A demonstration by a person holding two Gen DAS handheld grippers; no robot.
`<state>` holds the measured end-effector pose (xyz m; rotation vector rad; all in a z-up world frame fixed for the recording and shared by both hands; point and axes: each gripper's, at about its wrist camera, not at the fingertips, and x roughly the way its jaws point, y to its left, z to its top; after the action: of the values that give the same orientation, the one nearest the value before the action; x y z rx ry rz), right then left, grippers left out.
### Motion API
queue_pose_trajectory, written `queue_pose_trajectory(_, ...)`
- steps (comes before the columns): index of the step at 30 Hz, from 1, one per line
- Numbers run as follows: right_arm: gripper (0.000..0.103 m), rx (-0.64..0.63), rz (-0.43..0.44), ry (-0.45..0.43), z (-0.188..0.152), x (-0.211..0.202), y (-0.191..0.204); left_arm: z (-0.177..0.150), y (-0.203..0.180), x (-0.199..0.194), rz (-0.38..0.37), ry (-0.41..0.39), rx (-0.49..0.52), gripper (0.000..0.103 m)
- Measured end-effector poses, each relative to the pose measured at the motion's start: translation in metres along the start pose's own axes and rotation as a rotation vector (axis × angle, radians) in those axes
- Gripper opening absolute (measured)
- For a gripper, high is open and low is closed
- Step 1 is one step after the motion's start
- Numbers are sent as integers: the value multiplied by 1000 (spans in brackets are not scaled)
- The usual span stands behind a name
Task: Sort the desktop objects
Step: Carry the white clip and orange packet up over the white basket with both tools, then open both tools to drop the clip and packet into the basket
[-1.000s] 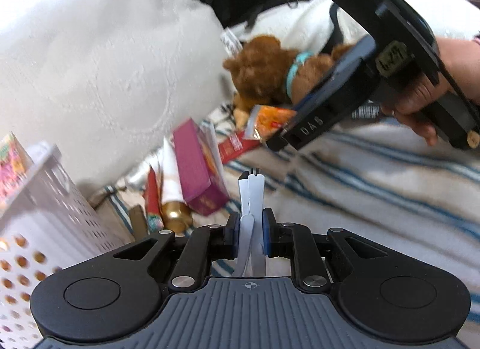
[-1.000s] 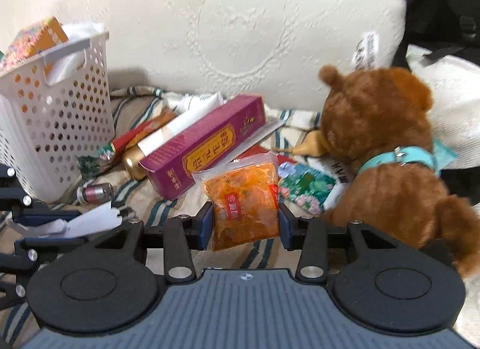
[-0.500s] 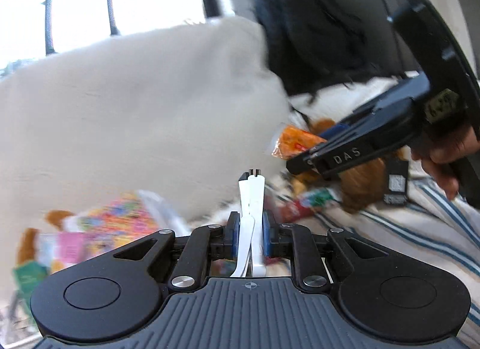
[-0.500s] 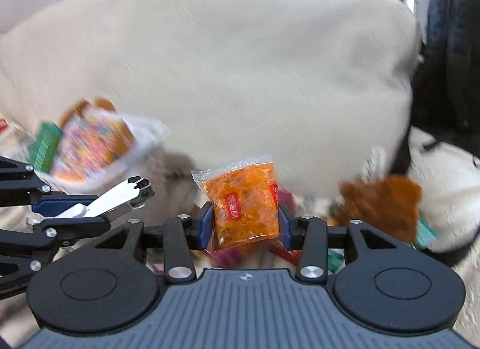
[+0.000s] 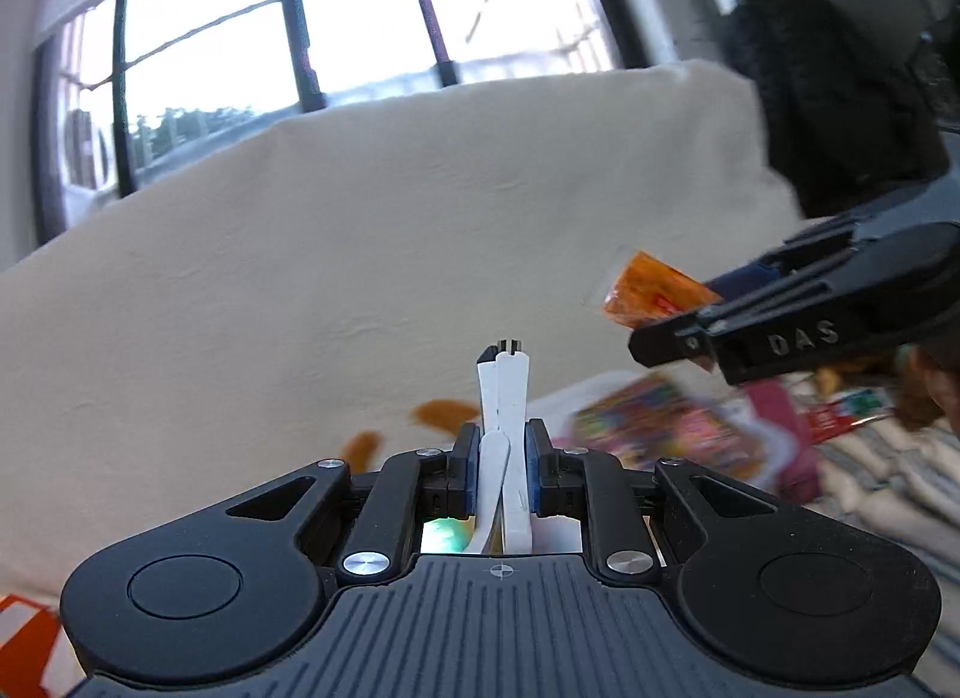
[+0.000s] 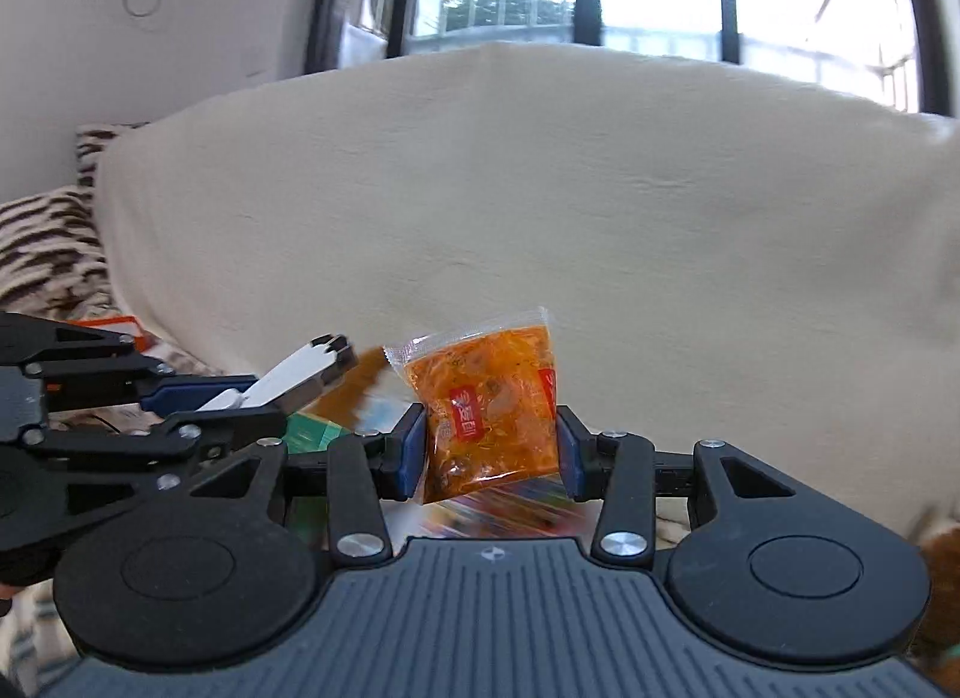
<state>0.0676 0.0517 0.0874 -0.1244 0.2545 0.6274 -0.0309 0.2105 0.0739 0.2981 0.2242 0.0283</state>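
Observation:
My left gripper (image 5: 503, 458) is shut on a white nail clipper (image 5: 504, 386), which stands upright between the blue pads with its dark metal tip pointing forward. My right gripper (image 6: 489, 446) is shut on a clear packet of orange pickled snack (image 6: 486, 398), pinched at both side edges. Both are lifted in the air, side by side, in front of a big cream pillow (image 6: 570, 188). The left wrist view shows the right gripper (image 5: 660, 338) at the right with the orange packet (image 5: 651, 290). The right wrist view shows the left gripper (image 6: 240, 398) and the clipper (image 6: 300, 374).
Blurred colourful packets (image 5: 660, 428) and a purple box (image 5: 780, 416) lie below on the striped bedding (image 5: 888, 470). A black backpack (image 5: 828, 98) stands at the right, a brown plush bear (image 6: 942, 548) at the lower right, a striped cushion (image 6: 42, 242) at the left. Barred windows are behind.
Both grippers have risen and tipped upward together, so the basket and bed clutter dropped out of view and the pillow and windows came in. Each kept its hold.

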Motion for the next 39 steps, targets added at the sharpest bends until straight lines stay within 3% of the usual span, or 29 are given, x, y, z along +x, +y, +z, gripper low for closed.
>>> queue_pose_trajectory(11,48,-1,71,5,-16,72,41,-33,61,48,73,68,-73,12)
queue_pose_trajectory(21,49,9,38,30,-49,97,55,-57,58,75,48,96,-153,13)
queue_pose_trajectory(24,52,-7,27,37,-54,98,57,-67,55,79,53,117,-170,24)
queue_pose_trajectory(25,57,-18,23,35,-56,98,60,-70,53,78,61,118,-166,36)
queue_pose_trajectory(27,65,-36,15,32,-59,96,63,-77,57,73,89,119,-159,48)
queue_pose_trajectory(31,74,-53,-22,3,-59,86,66,-74,61,61,164,76,-166,91)
queue_pose_trajectory(33,77,-36,-8,-15,-57,83,63,-71,64,51,182,39,-172,95)
queue_pose_trajectory(39,77,-3,-24,-62,-56,56,60,-58,57,29,150,8,-145,93)
